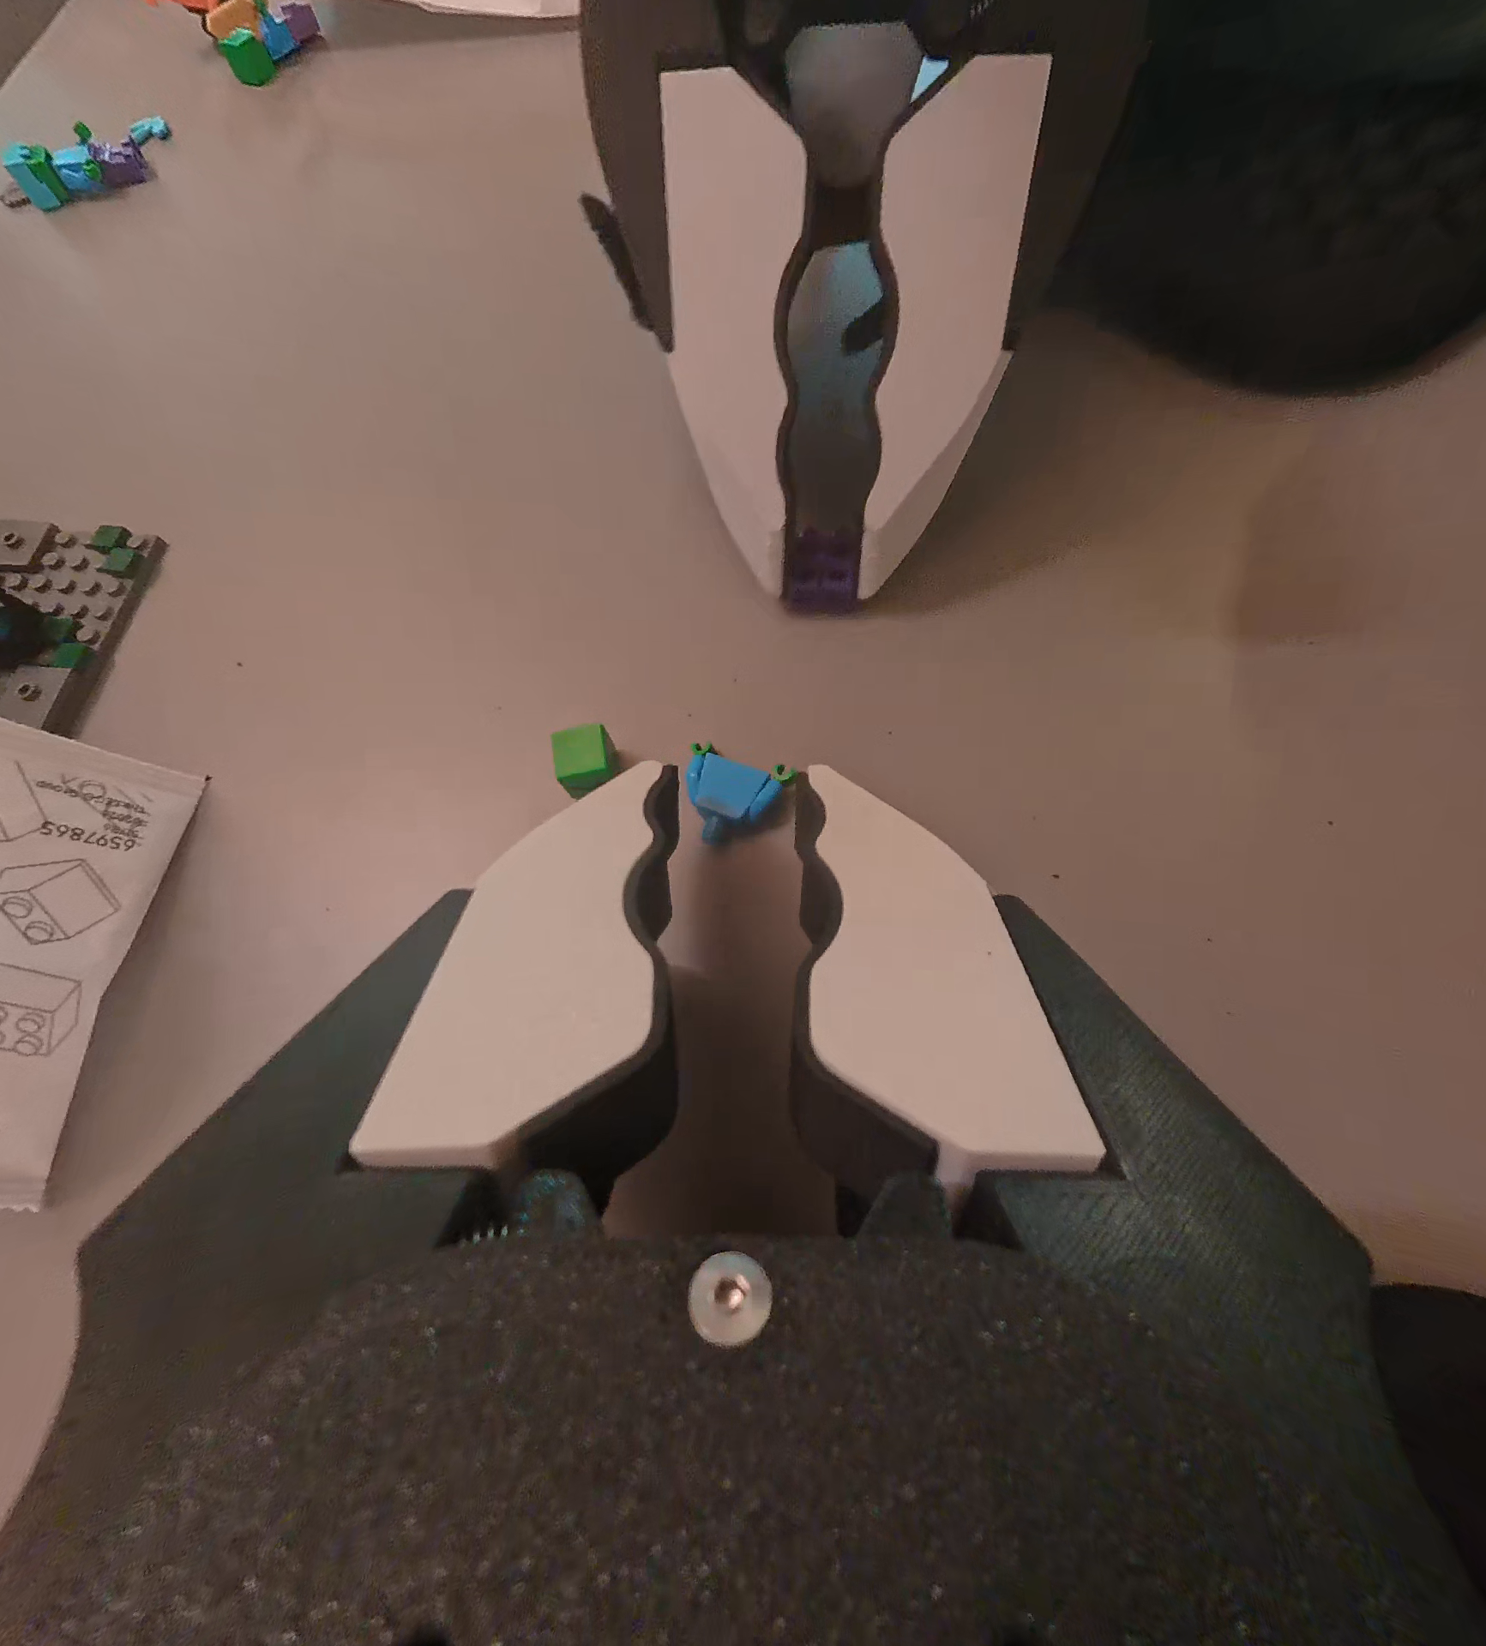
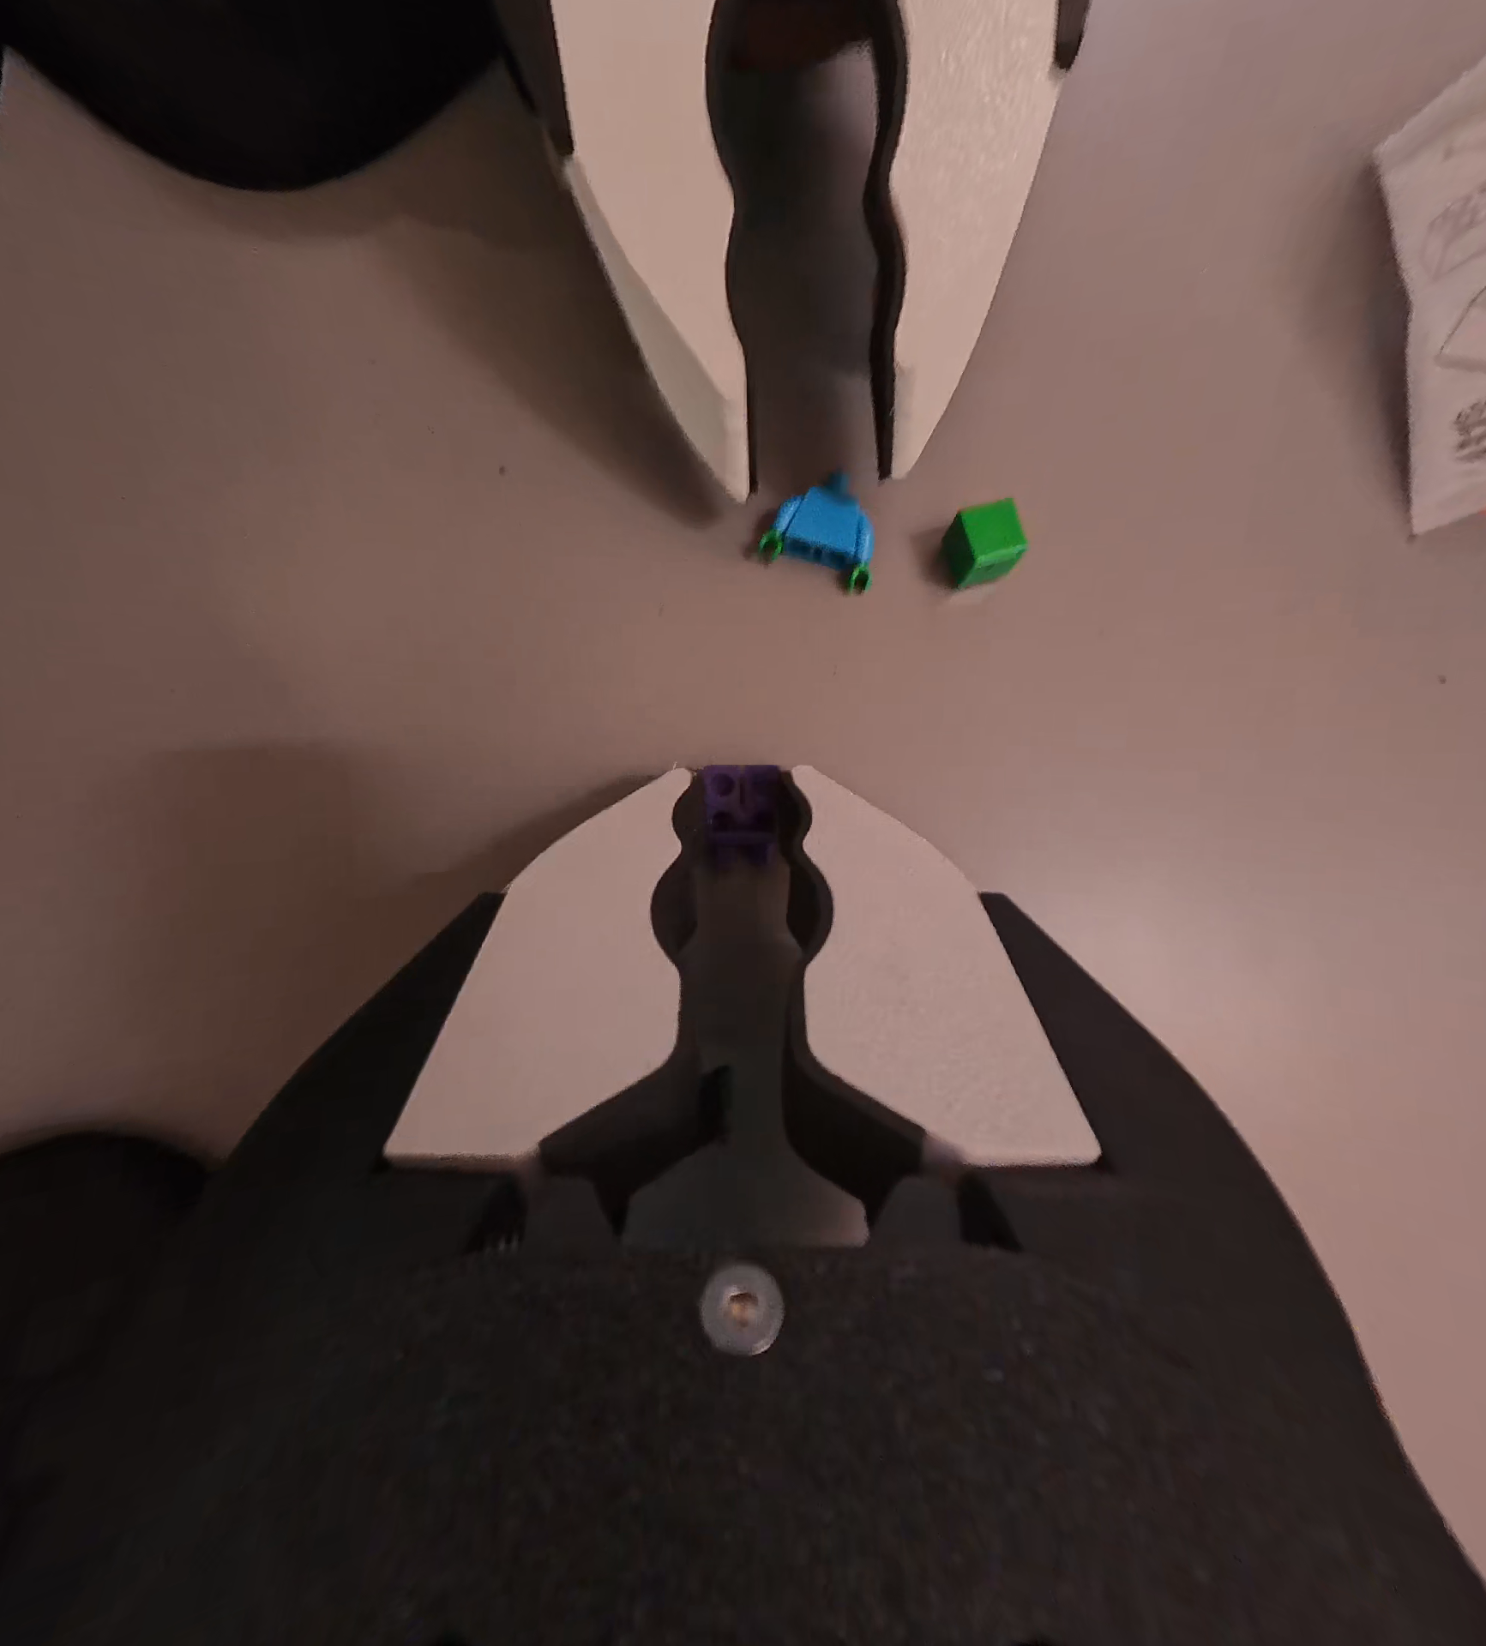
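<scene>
Gripping a purple toy-figure leg piece (image 2: 741, 815) at the fingertips of the right gripper (image 2: 741, 784), just above the table (image 1: 365, 401). Straddling, unclenched, a blue toy torso (image 1: 726, 788) with the left gripper (image 1: 730, 784); green cube (image 1: 580, 757) just beside

**Table layout**

Torso piece (image 1: 728, 793) on the table (image 1: 365, 401) between open left gripper (image 1: 730, 788) fingertips, cube (image 1: 580, 757) just left. Opposite, right gripper (image 2: 741, 784) clamping a small piece (image 2: 741, 815). Far left: baseplate (image 1: 35, 615), leaflet (image 1: 26, 935) in front of it.
</scene>
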